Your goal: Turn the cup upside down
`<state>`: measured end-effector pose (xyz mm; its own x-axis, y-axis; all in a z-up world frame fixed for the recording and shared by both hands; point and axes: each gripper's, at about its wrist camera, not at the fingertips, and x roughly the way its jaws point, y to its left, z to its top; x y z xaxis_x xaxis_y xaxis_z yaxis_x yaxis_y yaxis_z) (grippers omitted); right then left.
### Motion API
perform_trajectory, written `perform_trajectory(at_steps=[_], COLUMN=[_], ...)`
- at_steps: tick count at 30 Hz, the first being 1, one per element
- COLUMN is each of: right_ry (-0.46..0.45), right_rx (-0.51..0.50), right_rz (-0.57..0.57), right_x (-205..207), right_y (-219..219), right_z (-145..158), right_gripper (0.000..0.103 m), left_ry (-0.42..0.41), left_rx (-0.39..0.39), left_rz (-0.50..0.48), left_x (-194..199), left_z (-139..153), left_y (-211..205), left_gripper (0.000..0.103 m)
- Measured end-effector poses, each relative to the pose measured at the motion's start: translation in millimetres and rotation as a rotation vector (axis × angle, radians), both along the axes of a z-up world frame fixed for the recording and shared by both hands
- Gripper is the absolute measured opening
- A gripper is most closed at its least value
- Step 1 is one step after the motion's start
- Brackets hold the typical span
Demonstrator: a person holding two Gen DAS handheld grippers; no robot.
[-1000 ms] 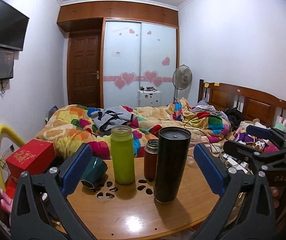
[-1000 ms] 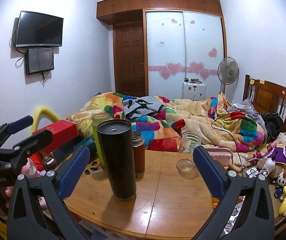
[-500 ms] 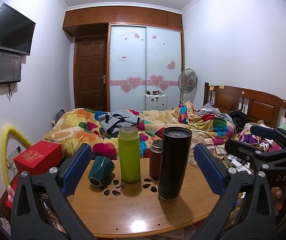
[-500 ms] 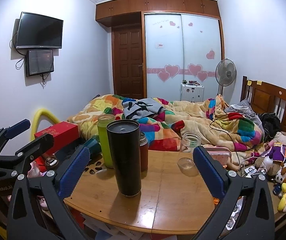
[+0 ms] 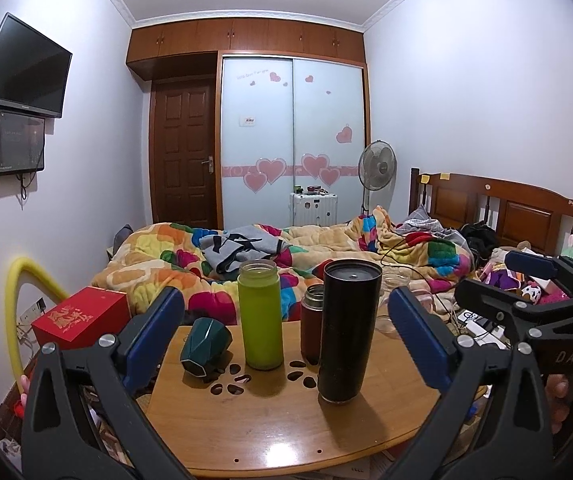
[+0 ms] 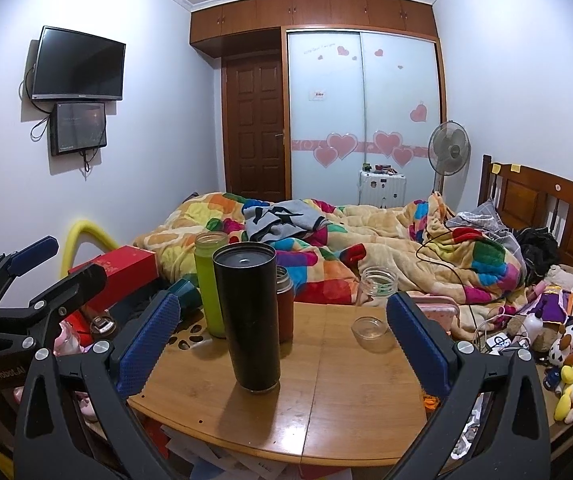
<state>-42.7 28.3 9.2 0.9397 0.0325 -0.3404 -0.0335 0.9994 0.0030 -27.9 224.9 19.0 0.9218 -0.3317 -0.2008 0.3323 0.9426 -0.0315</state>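
Note:
A tall black cup (image 5: 346, 330) stands on its mouth on the wooden table (image 5: 278, 432), flat base up; it also shows in the right wrist view (image 6: 249, 318). A green bottle (image 5: 260, 314) and a small brown-red flask (image 5: 312, 330) stand upright behind it. A dark green mug (image 5: 205, 345) lies on its side at the table's left. My left gripper (image 5: 286, 336) is open and empty, back from the table's near edge. My right gripper (image 6: 276, 338) is open and empty, also back from the table.
A clear glass jar (image 6: 376, 286) and its glass lid (image 6: 370, 330) sit on the table's right part. A red box (image 5: 80, 316) stands left of the table. A bed with a colourful blanket (image 6: 326, 248) lies behind. Toys and cables (image 6: 558, 344) crowd the right.
Both grippers have drawn back and risen from the table, so the cups look smaller and more of the tabletop shows. The objects on the table have not moved.

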Motion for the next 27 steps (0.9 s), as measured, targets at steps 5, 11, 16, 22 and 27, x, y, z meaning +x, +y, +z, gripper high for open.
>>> perform_trajectory(at_steps=[5, 11, 16, 22, 27], right_ry=[-0.006, -0.01, -0.014, -0.016, -0.017], right_rx=[0.004, 0.005, 0.003, 0.002, 0.002], right_rz=[-0.006, -0.008, -0.008, -0.01, -0.009], right_x=[-1.8, -1.3, -1.8, -3.3, -3.4], right_y=[-2.2, -4.5, -5.4, -6.8, -6.9], right_z=[3.5, 4.5, 6.0, 7.0, 7.0], right_gripper=[0.103, 0.103, 0.103, 0.103, 0.103], left_ry=[-0.009, -0.017, -0.02, -0.022, -0.022], left_rx=[0.007, 0.01, 0.012, 0.01, 0.008], left_rz=[0.001, 0.003, 0.006, 0.009, 0.009], left_x=[-0.5, -1.6, -1.6, -2.0, -1.8], left_z=[2.5, 3.4, 3.2, 2.8, 2.8], left_y=[0.2, -2.0, -2.9, -2.9, -1.5], left_gripper=[0.103, 0.103, 0.103, 0.103, 0.103])
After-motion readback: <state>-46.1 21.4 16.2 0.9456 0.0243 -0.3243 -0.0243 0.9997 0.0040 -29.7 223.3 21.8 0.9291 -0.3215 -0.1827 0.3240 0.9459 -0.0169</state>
